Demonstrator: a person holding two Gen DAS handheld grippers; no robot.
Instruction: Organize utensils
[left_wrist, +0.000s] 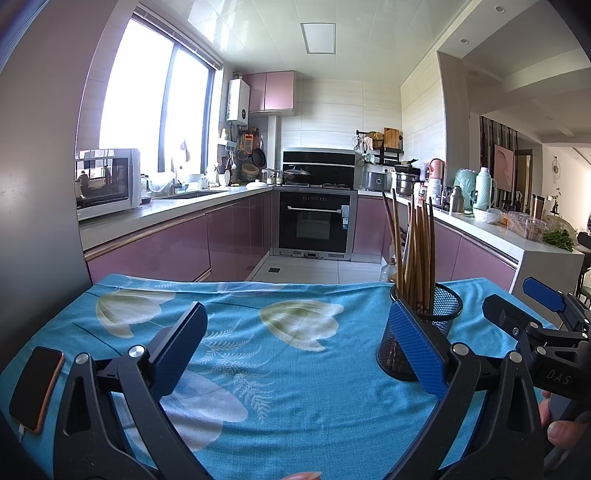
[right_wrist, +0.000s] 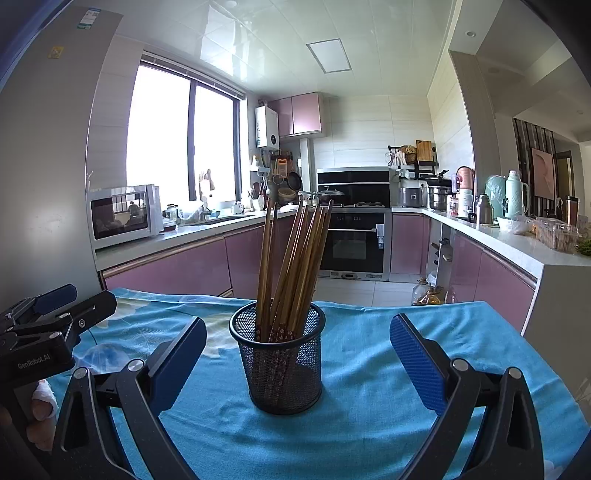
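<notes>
While both my grippers hang over the blue cloth (right_wrist: 369, 424), my right gripper (right_wrist: 299, 363) gapes wide, empty, the mesh cup (right_wrist: 280, 369) of chopsticks (right_wrist: 295, 266) standing upright at frame center between its 2 fingers, untouched. My left gripper (left_wrist: 299, 350) is spread wide too, empty, with a phone (left_wrist: 37, 387) at lower left.

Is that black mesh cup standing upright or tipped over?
Upright. The black wire-mesh cup sits flat on the blue floral tablecloth, rim up, with the brown wooden chopsticks leaning inside.
</notes>
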